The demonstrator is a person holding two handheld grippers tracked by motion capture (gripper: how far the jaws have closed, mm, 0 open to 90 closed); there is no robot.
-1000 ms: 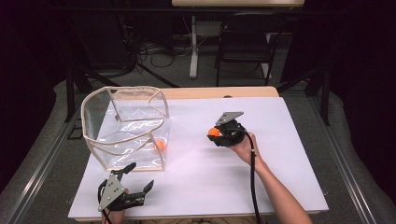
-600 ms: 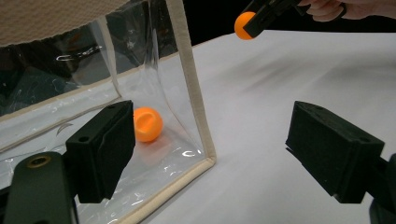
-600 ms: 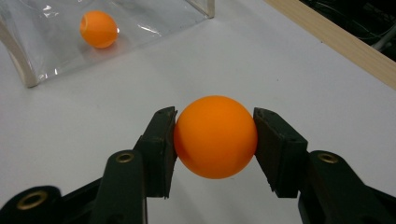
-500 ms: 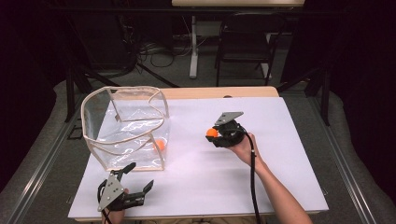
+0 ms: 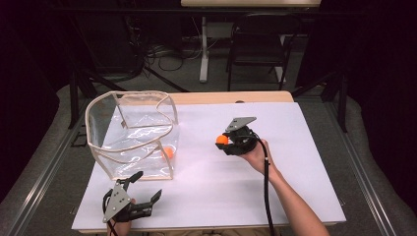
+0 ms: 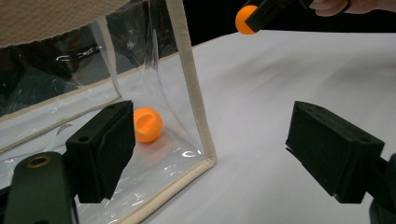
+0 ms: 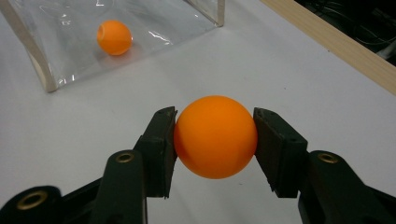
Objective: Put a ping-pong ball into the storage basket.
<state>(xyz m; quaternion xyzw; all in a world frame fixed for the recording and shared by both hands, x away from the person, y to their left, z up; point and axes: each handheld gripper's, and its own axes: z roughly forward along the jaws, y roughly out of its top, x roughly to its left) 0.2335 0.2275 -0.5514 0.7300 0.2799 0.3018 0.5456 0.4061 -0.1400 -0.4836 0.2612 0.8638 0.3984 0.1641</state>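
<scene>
My right gripper [image 7: 215,136] is shut on an orange ball [image 7: 215,136], held a little above the white table [image 5: 305,147] near its middle [image 5: 222,139]. A second orange ball [image 5: 168,152] lies inside the clear bag with beige trim [image 5: 133,132] at the left, near its front right corner. In the left gripper view that ball [image 6: 148,124] sits behind the bag's clear wall. My left gripper [image 5: 145,187] rests open near the front left edge, just in front of the bag, with nothing between its jaws [image 6: 210,154].
A wooden strip [image 5: 231,97] runs along the table's far edge. Beyond it stand a black chair [image 5: 258,54] and a table leg [image 5: 203,49] on a floor with cables. A metal rail [image 5: 44,167] borders the left side.
</scene>
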